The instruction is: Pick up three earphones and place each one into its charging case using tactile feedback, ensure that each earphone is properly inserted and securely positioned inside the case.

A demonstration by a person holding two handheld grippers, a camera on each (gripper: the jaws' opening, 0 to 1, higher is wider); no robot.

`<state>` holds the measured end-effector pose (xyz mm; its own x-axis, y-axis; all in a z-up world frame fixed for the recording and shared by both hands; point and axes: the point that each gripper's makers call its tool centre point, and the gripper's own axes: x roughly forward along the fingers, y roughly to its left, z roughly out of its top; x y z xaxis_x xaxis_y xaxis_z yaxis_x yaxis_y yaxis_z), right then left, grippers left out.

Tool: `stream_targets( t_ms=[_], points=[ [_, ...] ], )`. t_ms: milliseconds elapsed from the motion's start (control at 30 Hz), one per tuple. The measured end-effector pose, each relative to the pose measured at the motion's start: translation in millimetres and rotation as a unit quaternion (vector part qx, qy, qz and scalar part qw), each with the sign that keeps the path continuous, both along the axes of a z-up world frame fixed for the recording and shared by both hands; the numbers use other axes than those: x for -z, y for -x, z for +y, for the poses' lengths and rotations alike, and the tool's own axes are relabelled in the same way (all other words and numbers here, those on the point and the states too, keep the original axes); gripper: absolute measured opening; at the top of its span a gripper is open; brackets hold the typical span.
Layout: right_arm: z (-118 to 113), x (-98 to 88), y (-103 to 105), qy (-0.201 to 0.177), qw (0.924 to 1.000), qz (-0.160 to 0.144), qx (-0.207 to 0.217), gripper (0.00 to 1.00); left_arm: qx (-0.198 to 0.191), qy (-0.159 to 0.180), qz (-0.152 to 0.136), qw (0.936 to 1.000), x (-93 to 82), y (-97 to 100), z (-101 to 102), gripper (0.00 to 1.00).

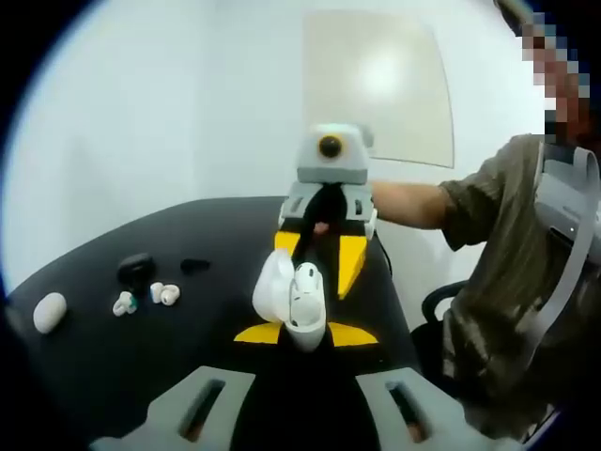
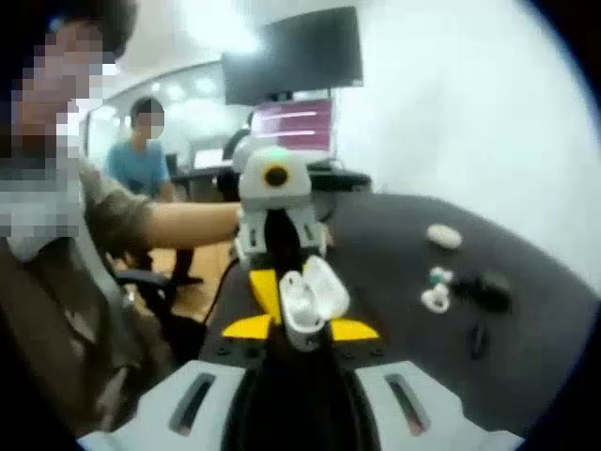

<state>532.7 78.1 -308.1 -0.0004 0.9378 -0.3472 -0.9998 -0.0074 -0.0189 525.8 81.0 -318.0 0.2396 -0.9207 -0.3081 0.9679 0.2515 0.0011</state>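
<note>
1. An open white charging case (image 1: 293, 299) sits up between the two grippers, which face each other over the near edge of a black table (image 1: 94, 376). Its lid is hinged back to one side.
2. In the left gripper view, the left gripper (image 1: 305, 335) has its yellow tips lying close on either side of the case's lower end. I cannot tell whether they pinch it.
3. The right gripper (image 1: 319, 254) stands just behind the case, its yellow jaws partly hidden by the lid. Its grip cannot be told either, and the right gripper view shows the same close flanking.
4. Well off to the side on the table lie two loose white earphones (image 1: 164, 294), close together.
5. Near them sit a black case (image 1: 136, 270) and a small dark object (image 1: 194, 266). A closed white case (image 1: 49, 312) lies further out.
6. A person's olive sleeve (image 1: 498, 216) and bare forearm reach in to the right gripper, and an office chair (image 1: 441, 301) stands below.
7. In the right gripper view, a second person in blue (image 2: 141, 169) sits behind, near a dark monitor (image 2: 296, 56) and a lit screen (image 2: 293, 122).
</note>
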Motion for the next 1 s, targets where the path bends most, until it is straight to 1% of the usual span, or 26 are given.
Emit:
stream_targets(
  t_ms=[33, 67, 133, 167, 233, 267, 300, 333, 433, 467, 533, 567, 633, 733, 800, 833, 900, 967, 1000],
  points=[
    [1, 3.2, 0, 0.000, 1.0000, -0.003, -0.003, 0.18, 0.000, 0.000, -0.001, 1.0000, -0.1, -0.1, 0, 0.14],
    [1, 2.2, 1, -0.007, 0.9999, -0.001, -0.008, 0.18, 0.000, 0.000, 0.000, 1.0000, -0.1, -0.2, 0, 0.14],
    [1, 0.6, 4, -0.031, 0.9992, 0.025, -0.009, 0.18, 0.001, -0.001, -0.006, 1.0000, -0.8, 0.1, 1, 0.14],
    [0, 0.6, 4, -0.037, 0.9985, 0.038, -0.009, 0.17, 0.003, -0.001, -0.013, 0.9999, -1.8, -0.4, 0, 0.14],
    [-2, -1.4, 3, -0.037, 0.9980, 0.049, -0.010, 0.17, 0.003, 0.006, -0.027, 0.9996, -5.9, -2.0, 1, 0.17],
    [-2, -1.2, 4, -0.038, 0.9978, 0.053, -0.014, 0.17, 0.002, 0.011, -0.027, 0.9996, -7.8, -2.7, 2, 0.19],
    [-2, -0.5, 6, -0.038, 0.9975, 0.058, -0.017, 0.17, 0.003, 0.017, -0.025, 0.9995, -10.0, -2.8, 2, 0.19],
    [-1, 0.5, 7, -0.035, 0.9974, 0.060, -0.018, 0.17, 0.005, 0.031, -0.017, 0.9994, -14.3, -1.9, 2, 0.19],
    [1, 2.9, 10, -0.031, 0.9978, 0.057, -0.018, 0.17, 0.004, 0.032, -0.020, 0.9993, -14.7, -1.4, 2, 0.20],
    [1, 2.9, 10, -0.032, 0.9976, 0.060, -0.017, 0.17, 0.003, 0.033, -0.022, 0.9992, -14.7, -1.1, 1, 0.20],
    [1, 3.3, 9, -0.031, 0.9960, 0.083, -0.013, 0.17, 0.003, 0.032, -0.028, 0.9991, -14.7, -0.8, 0, 0.20],
    [2, 4.2, 9, -0.028, 0.9940, 0.105, -0.010, 0.17, 0.001, 0.030, -0.034, 0.9990, -15.1, -0.9, 0, 0.20],
    [4, 5.2, 9, -0.024, 0.9902, 0.137, -0.005, 0.16, -0.003, 0.025, -0.049, 0.9985, -15.1, -3.1, 1, 0.21],
    [6, 6.2, 7, -0.019, 0.9841, 0.177, 0.005, 0.16, -0.008, 0.020, -0.064, 0.9977, -15.2, -5.7, 2, 0.22],
    [7, 6.6, 7, -0.018, 0.9818, 0.189, 0.005, 0.16, -0.009, 0.019, -0.064, 0.9977, -15.4, -6.8, 3, 0.23],
    [8, 6.8, 7, -0.018, 0.9796, 0.200, 0.008, 0.16, -0.011, 0.020, -0.065, 0.9976, -15.6, -7.2, 3, 0.23],
    [8, 6.9, 7, -0.019, 0.9776, 0.209, 0.006, 0.16, -0.015, 0.022, -0.066, 0.9975, -16.2, -8.7, 5, 0.24],
    [8, 6.6, 5, -0.019, 0.9722, 0.233, 0.007, 0.16, -0.018, 0.021, -0.073, 0.9970, -16.4, -9.5, 6, 0.25],
    [9, 6.6, 4, -0.019, 0.9718, 0.235, 0.005, 0.16, -0.019, 0.020, -0.076, 0.9968, -16.5, -10.0, 6, 0.25]
  ],
)
